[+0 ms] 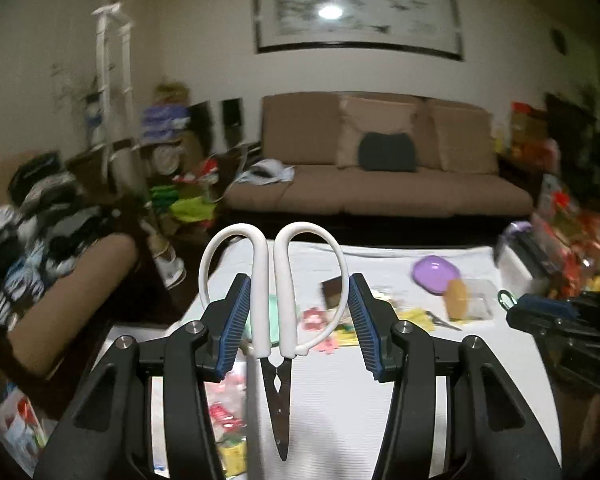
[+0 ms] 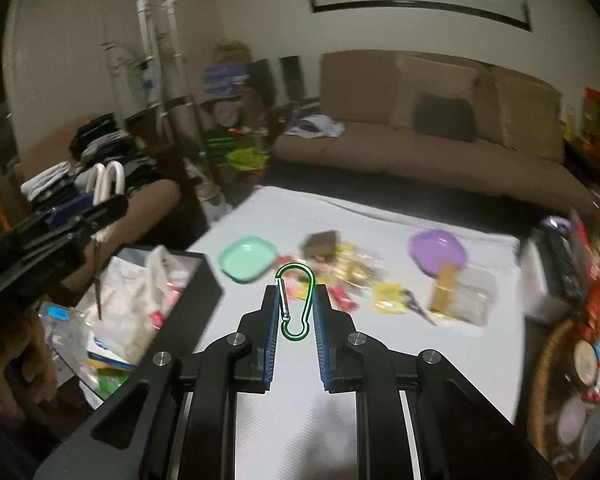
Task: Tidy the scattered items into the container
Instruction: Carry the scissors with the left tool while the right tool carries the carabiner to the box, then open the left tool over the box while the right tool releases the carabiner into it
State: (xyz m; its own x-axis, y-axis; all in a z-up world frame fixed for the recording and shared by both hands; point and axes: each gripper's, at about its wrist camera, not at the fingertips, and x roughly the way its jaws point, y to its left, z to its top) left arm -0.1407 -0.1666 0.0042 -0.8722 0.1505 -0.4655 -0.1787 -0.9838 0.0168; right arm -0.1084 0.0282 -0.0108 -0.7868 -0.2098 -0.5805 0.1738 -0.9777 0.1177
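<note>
White-handled scissors point(image 1: 274, 300) hang blades-down between the blue pads of my left gripper point(image 1: 300, 284), which is shut on their handles. In the right wrist view the same scissors point(image 2: 107, 180) and left gripper point(image 2: 100, 210) hover over a black box point(image 2: 206, 276) filled with bags and packets. My right gripper point(image 2: 297, 290) is shut on a green carabiner point(image 2: 296, 300), held above the white tablecloth point(image 2: 300, 420). The left wrist view shows the right gripper point(image 1: 540, 308) and carabiner point(image 1: 506, 298) at the right edge.
On the cloth lie a mint green tray point(image 2: 248, 258), a purple tray point(image 2: 438, 250), a brown box point(image 2: 320, 244), yellow and red packets point(image 2: 386, 298), small scissors point(image 2: 418, 304) and a clear tub point(image 2: 466, 300). A sofa point(image 2: 420, 152) stands behind; a wicker basket point(image 2: 548, 360) is at right.
</note>
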